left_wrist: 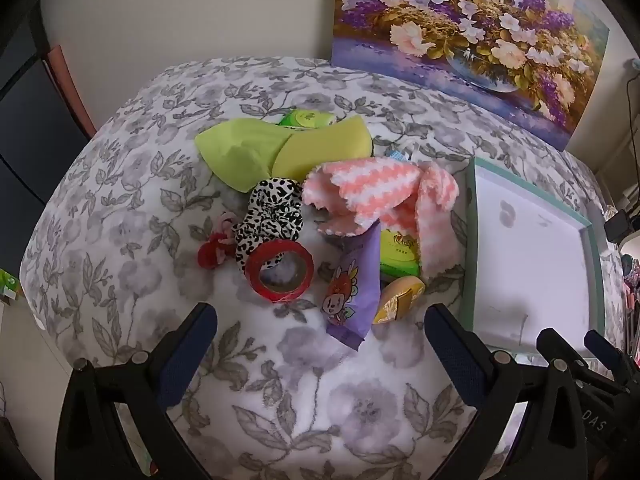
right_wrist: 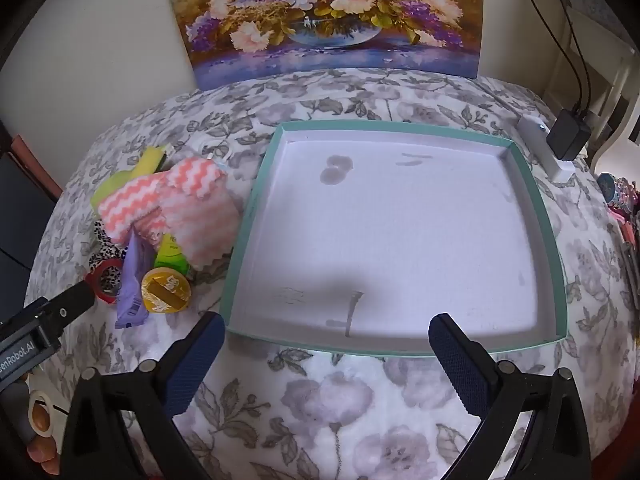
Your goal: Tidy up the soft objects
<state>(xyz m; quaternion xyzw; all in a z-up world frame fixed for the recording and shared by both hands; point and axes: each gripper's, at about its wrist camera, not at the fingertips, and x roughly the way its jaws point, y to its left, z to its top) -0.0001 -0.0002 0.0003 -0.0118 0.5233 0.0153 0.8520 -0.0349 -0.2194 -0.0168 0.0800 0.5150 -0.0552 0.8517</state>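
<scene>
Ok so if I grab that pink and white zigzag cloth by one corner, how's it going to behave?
The pink zigzag cloth lies crumpled and folded, so it will probably droop limply. It looks fluffy, likely light. It overlaps the green packet, which may shift.

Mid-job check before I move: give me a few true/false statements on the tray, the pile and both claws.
1. The teal-rimmed tray holds nothing. True.
2. The left claw is shut on the red tape roll. False: it is open, with the roll lying ahead of it on the floral blanket.
3. The pink-and-white zigzag cloth lies in the pile beside the tray. True.
4. The purple snack packet is inside the tray. False: it lies in the pile, outside the tray.
5. The right claw grips the cloth. False: it is open and holds nothing.
</scene>
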